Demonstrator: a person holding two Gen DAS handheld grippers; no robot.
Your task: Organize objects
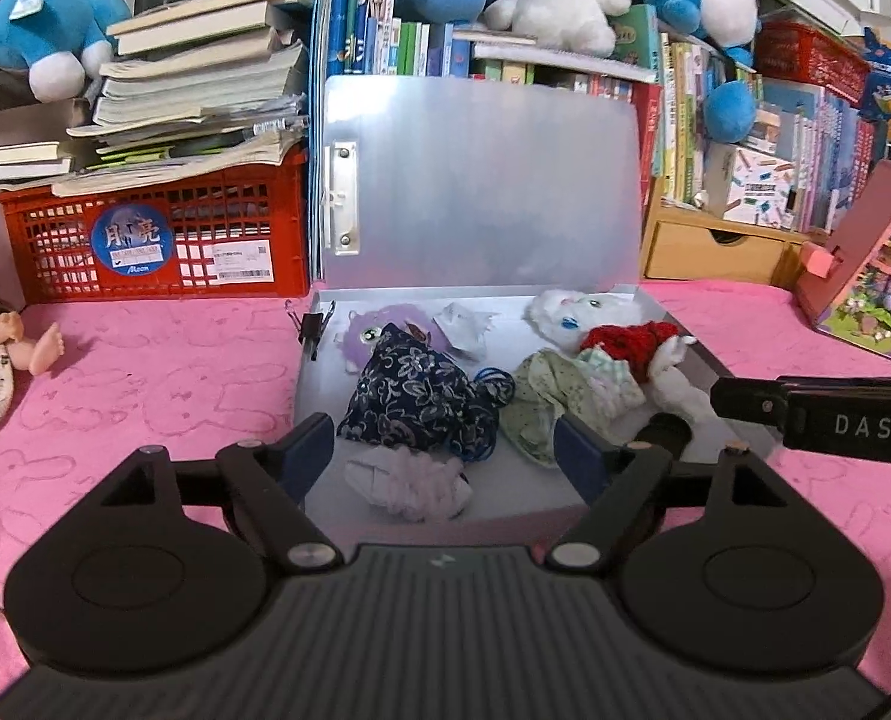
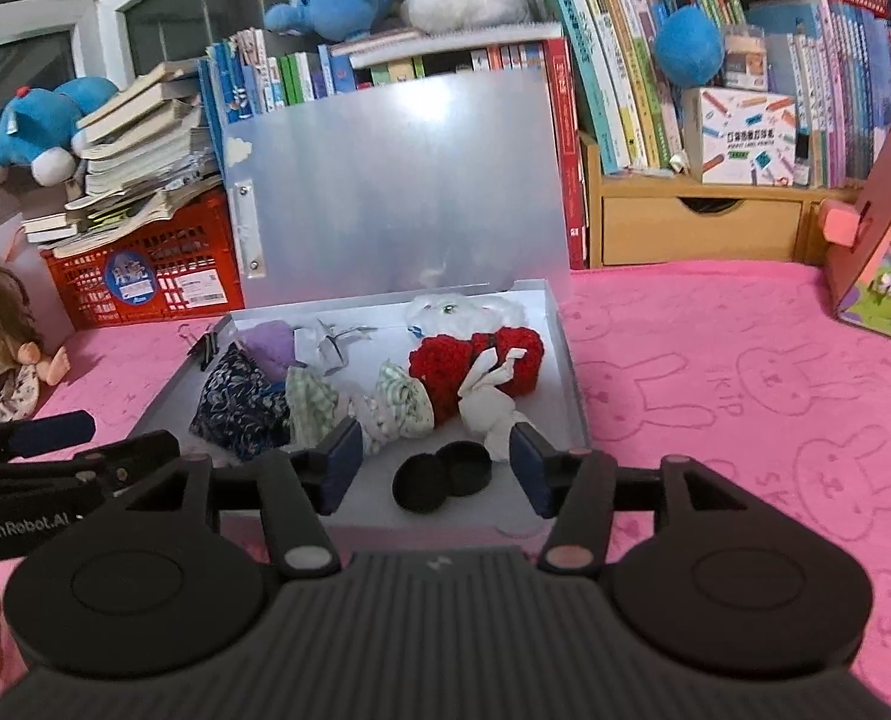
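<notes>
Pink bunny-print blanket carries open box, red crate, doll.

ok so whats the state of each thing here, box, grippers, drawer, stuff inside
file box: lid raised upright, open
left gripper: open, holding nothing
right gripper: open, holding nothing
black round case: lying in the box, in two overlapping pieces
floral pouch: lying in the box
wooden drawer: closed
binder clip: clipped on the box's left wall

The purple plush lies half hidden under the navy floral pouch.

Two black discs, one binder clip
</notes>
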